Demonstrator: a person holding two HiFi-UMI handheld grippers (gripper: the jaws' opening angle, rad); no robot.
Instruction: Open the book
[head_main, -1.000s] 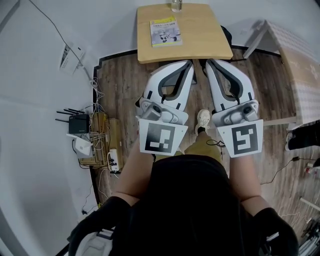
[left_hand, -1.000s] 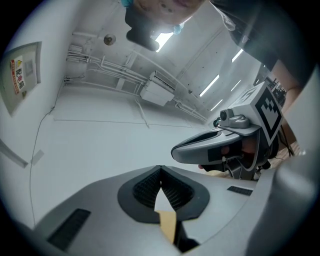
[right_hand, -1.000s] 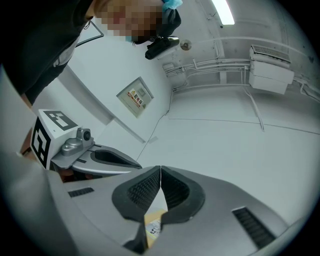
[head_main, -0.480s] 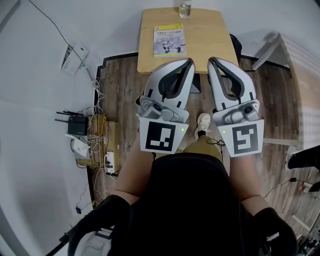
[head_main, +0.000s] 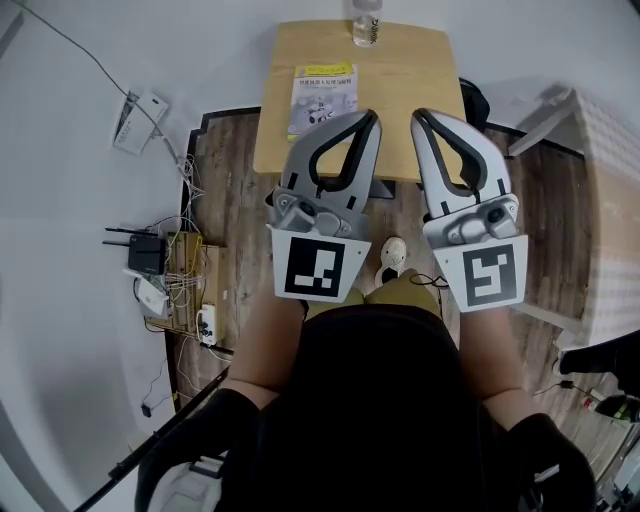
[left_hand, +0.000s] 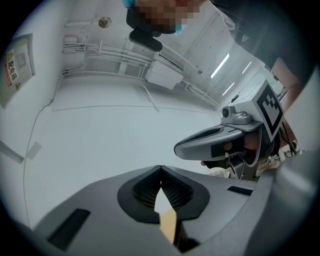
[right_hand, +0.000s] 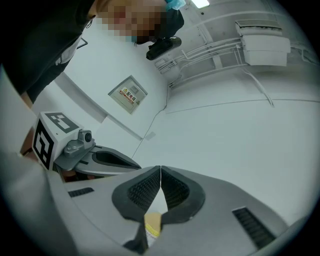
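**Approach to the book: tongs now at the table edge, cover not yet touched**

Change: Against the two earlier head views, the small light-wood tabletop (head_main: 420, 70) has drawn closer to the person. A second ago there was a strip of floor between it and both tips. Now the tips of the left tongs (head_main: 369, 119) and the right tongs (head_main: 421, 117) overlap its near edge in the head view. The thin paperback book with a yellow-and-white cover (head_main: 323, 88) has not shifted on the tabletop. It lies flat and closed on the tabletop's left half, with the left tips just beside its near right corner in that view.

Tongs: In both gripper views the ribbed pads meet, with nothing between them. Both point at a bare white wall, with only a tan sliver below the pads.

Reading: This is the approach step, and the opening itself has not begun. Both tongs would have to part or dip before the cover can be lifted. The left tongs look better placed.

Count:
- book: one
- tabletop: one
- tongs: two
- clear plastic bottle (head_main: 366, 24) at the far edge: one
- black router with antennas (head_main: 147, 252) on the floor: one
- white shoe (head_main: 391, 258): one in view
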